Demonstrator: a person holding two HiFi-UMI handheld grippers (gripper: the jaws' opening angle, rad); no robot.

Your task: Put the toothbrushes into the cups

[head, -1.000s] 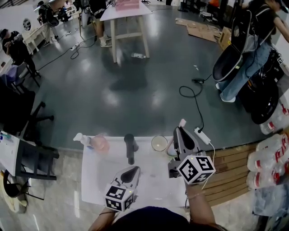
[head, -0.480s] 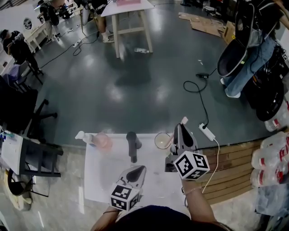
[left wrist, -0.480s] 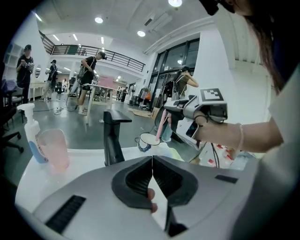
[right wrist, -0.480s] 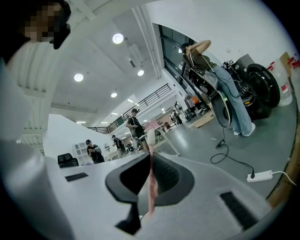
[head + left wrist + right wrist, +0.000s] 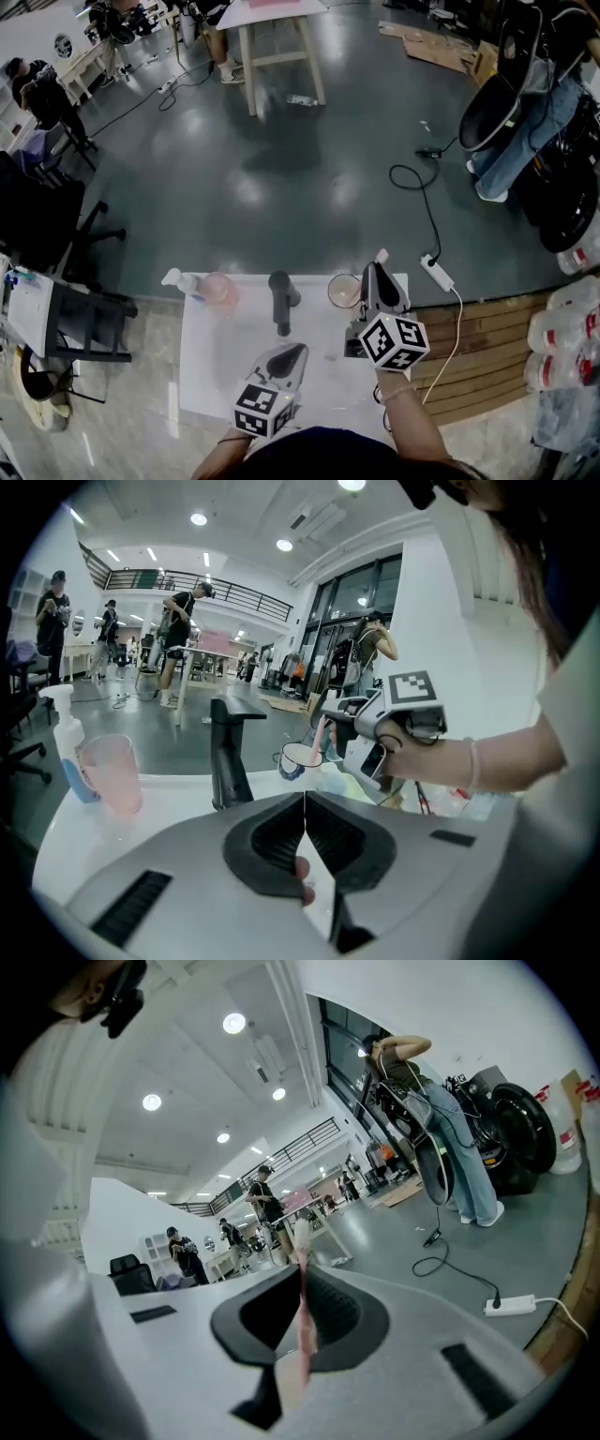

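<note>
My right gripper (image 5: 376, 274) (image 5: 302, 1277) is shut on a pink toothbrush (image 5: 301, 1330) that stands roughly upright, its pale head (image 5: 381, 255) above the jaws. In the left gripper view the toothbrush (image 5: 321, 737) slants down to the mouth of a clear cup (image 5: 300, 757) (image 5: 344, 291) at the table's far right. A pink cup (image 5: 222, 291) (image 5: 111, 772) stands at the far left. My left gripper (image 5: 296, 351) (image 5: 305, 801) hovers low over the near middle of the table, shut with nothing between its jaws.
The white table (image 5: 225, 366) also carries a black upright stand (image 5: 281, 300) between the cups and a pump bottle (image 5: 178, 279) beside the pink cup. A power strip with its cable (image 5: 437, 272) lies on the floor to the right. People stand farther off.
My right gripper has sunk with the toothbrush, closer to the clear cup. The left gripper has stayed where it was.
</note>
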